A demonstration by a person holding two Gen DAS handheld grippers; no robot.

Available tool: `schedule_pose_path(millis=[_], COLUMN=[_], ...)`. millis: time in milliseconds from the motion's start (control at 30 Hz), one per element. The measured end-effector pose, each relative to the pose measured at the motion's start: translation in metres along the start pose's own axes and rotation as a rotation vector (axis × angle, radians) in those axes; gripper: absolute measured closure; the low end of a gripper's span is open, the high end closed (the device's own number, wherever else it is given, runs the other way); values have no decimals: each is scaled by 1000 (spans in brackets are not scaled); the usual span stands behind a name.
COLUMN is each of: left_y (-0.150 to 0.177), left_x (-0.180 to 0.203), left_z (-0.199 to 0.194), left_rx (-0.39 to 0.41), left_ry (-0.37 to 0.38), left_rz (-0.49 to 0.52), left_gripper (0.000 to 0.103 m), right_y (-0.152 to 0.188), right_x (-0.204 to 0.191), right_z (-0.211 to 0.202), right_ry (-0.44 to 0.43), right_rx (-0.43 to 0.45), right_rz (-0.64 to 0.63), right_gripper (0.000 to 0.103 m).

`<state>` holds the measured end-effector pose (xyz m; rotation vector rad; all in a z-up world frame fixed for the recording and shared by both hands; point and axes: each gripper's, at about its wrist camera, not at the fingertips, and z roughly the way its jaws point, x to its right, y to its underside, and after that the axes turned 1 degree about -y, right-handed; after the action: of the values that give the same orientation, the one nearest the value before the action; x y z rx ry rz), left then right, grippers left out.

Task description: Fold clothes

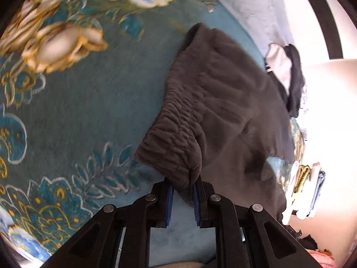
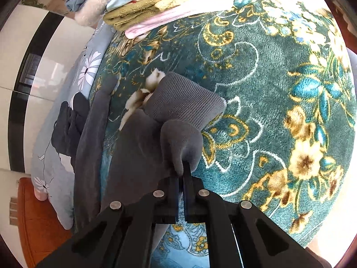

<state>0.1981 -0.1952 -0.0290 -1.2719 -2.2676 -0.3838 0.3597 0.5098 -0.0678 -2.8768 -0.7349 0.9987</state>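
Both claws pinch the grey garment [image 1: 223,102]: left gripper [image 1: 183,192] at its gathered waistband, right gripper [image 2: 182,176] at a ribbed cuff, length running between them.

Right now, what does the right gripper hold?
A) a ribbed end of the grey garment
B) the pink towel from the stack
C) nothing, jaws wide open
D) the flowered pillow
A: the right gripper is shut on a ribbed end of the grey garment, lifted off the green blanket.
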Motion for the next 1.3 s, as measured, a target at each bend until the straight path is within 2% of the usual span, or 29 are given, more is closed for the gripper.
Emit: schedule_pose_path(millis=[67, 167, 333, 467, 600, 933, 1100, 1167, 1233, 1267, 1300], left_y=[-10, -28, -43, -51, -83, -170, -196, -199, -199, -197, -196], left_x=[16, 37, 53, 57, 49, 56, 46, 45, 51, 55, 60], left_z=[-14, -29, -45, -43, -23, 33, 65, 72, 72, 70, 66], left_rx=[39, 81, 98, 74, 28, 29, 39, 49, 64, 70, 74], left_ry=[60, 105, 190, 288, 399, 398, 400, 405, 428, 445, 464], left_rz=[18, 61, 53, -38, -202, -341, -435, -454, -421, -393, -360], left_gripper=[87, 87, 87, 87, 86, 85, 82, 78, 64, 59, 50], right_y=[-8, -22, -41, -58, -80, -126, -135, -137, -138, -138, -138], right_x=[-10, -42, -89, -119, -161, -242, -268, -275, -279, -280, -280], right_z=[-9, -21, -17, -7, 12, 108, 142, 151, 157, 159, 159], right_ry=[-22, -71, -125, -165, -148, -15, 16, 19, -4, -22, -46], right_rx=[18, 44, 59, 65, 58, -9, -35, -44, -54, -63, -67], right_rz=[-17, -68, -101, -96, -136, -177, -199, -214, -235, -245, -258], right_gripper=[100, 100, 100, 100, 100, 100, 100, 98, 96, 91, 77])
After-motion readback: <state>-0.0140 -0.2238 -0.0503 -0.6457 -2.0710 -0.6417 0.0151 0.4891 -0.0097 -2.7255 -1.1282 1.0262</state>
